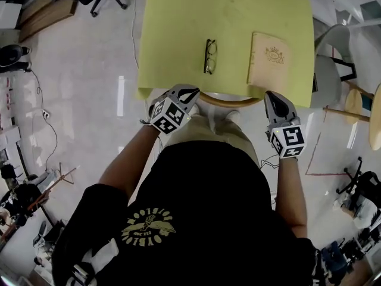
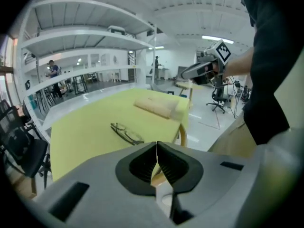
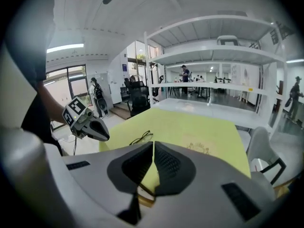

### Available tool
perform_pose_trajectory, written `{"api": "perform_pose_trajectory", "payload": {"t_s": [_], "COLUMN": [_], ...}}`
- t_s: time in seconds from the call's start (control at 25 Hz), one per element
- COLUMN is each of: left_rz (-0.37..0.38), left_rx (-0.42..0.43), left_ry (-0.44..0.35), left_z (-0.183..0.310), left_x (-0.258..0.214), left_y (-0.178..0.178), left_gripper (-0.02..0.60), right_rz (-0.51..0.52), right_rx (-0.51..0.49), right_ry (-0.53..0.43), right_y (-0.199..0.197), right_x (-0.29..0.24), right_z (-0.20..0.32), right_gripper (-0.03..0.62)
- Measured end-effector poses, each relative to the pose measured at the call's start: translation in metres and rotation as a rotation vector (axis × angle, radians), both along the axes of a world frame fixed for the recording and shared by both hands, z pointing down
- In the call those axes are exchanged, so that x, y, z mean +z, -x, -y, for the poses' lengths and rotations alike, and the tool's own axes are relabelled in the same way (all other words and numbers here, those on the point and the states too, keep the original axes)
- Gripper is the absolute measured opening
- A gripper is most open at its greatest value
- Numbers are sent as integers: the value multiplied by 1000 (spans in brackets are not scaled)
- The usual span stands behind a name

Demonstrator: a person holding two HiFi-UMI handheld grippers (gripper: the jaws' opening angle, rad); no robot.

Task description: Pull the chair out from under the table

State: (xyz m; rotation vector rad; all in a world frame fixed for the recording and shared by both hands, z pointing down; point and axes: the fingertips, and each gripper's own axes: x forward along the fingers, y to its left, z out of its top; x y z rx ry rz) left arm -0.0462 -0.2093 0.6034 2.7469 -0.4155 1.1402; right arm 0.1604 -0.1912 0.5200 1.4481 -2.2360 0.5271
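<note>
One yellow-covered bench (image 1: pixel 178 34) carries one pair of glasses (image 1: pixel 210 56) and, to their right, one tan book (image 1: pixel 268 58). One chair (image 1: pixel 232 103) sits tucked under the bench's near edge, with only its curved wooden back rim showing. A second, white chair (image 1: pixel 330 70) stands off the bench's right side.

There are two grippers. The left gripper (image 1: pixel 190 92) is at the rim's left end and the right gripper (image 1: pixel 272 95) at its right end. Both tilt downward, pointing far. The left fingers (image 2: pixel 141 165) and the right fingers (image 3: pixel 135 167) are pressed together on nothing.
</note>
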Motion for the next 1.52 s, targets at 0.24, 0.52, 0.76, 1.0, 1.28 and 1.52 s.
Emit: {"api": "perform_pose_trajectory", "payload": {"t_s": [0.24, 0.52, 0.76, 1.0, 1.28, 1.52], "left_rz": [107, 181, 251, 340, 361, 395], "left_rx": [116, 236, 339, 401, 400, 426], "left_ry": [72, 121, 119, 43, 78, 46], "left_z": [-30, -59, -79, -78, -79, -81], "left_x": [53, 106, 141, 165, 179, 193], "left_y": [-2, -20, -38, -41, -45, -45], "left_gripper": [11, 12, 12, 53, 142, 184], "right_rz": [-22, -68, -118, -177, -277, -427], "right_rx": [-137, -289, -421, -583, -695, -738], "right_ry": [153, 267, 340, 458, 482, 461], "right_y": [31, 45, 50, 55, 56, 52], "right_x": [64, 123, 161, 204, 234, 261], "right_z": [-14, -32, -48, -67, -75, -83], "right_gripper": [14, 14, 14, 121, 156, 185]}}
